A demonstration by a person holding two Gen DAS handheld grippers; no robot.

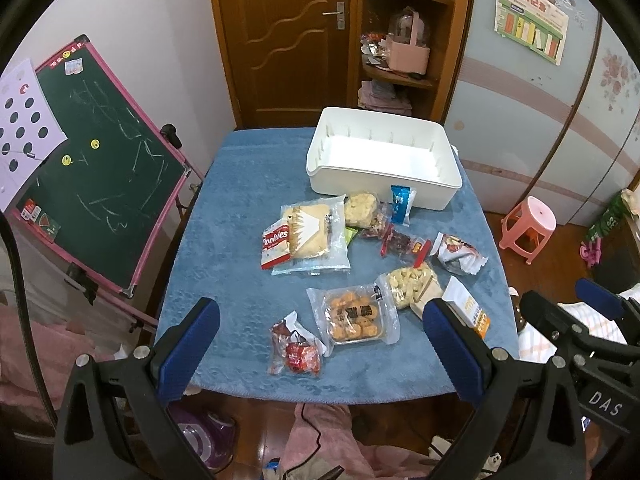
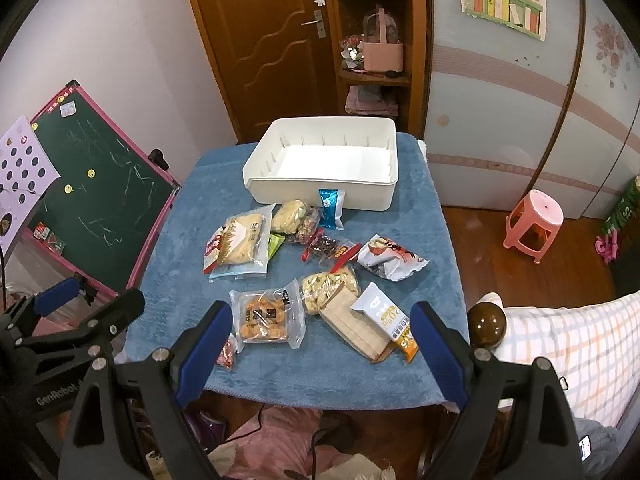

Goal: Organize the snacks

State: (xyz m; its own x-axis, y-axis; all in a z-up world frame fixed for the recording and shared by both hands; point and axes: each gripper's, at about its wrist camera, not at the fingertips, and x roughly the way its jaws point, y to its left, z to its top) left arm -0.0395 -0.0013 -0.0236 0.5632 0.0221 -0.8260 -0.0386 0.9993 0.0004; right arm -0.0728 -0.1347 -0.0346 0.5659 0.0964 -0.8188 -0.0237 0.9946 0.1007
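Left wrist view says we're right at the start: both tools, left tool (image 1: 320, 346) and right tool (image 2: 322, 342), hang wide open and empty over the near edge of the surface (image 1: 224, 248), with the snacks (image 1: 354, 316) scattered and the white bin (image 1: 380, 160) at the back holding nothing. Next move, I'd guess, is dropping onto a near packet like the cookie tray pack (image 2: 266, 316), pinching it, then carrying it over the bin wall.

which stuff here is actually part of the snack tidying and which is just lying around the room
Part of the job:
- empty white plastic bin
- clear pack of round golden biscuits
- blue foil sachet leaning on the bin
- red-and-white cookies packet
- other wrapped snacks on the blue towel

Just lying about:
- green chalkboard with pink frame
- pink plastic stool
- pink basket on the shelf
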